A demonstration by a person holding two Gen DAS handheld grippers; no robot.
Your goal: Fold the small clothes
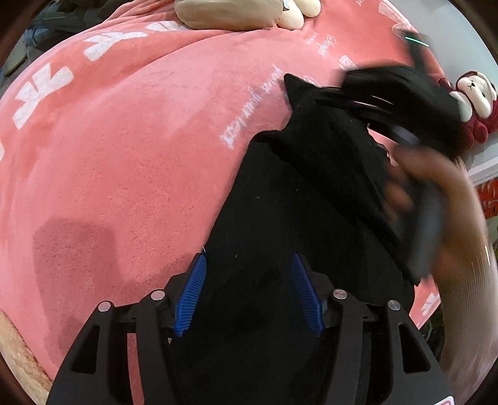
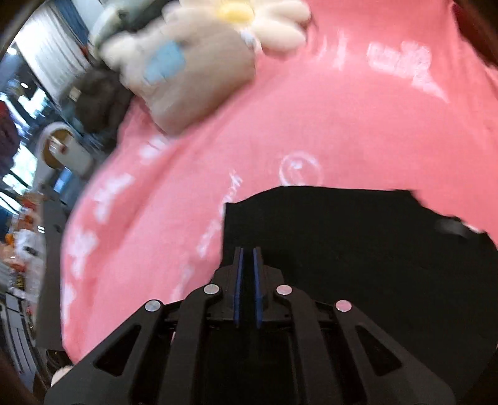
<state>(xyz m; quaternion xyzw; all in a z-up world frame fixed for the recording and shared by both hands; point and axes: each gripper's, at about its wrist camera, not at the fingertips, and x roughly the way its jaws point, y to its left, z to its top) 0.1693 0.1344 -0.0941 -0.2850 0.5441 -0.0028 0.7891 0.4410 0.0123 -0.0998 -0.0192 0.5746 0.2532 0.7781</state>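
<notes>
A black garment lies on the pink blanket. My left gripper hangs over the garment's near part with its blue pads wide apart; the cloth lies between them and is not pinched. A fold of the garment rises to my right gripper, which is blurred at the upper right, with a person's hand on its handle. In the right wrist view my right gripper has its pads nearly together at the corner of the black garment, and it looks shut on the cloth.
A beige cushion with a white daisy lies at the blanket's far end. A red and white plush toy sits at the right edge. The pink blanket has white lettering; its left side ends over a cluttered room.
</notes>
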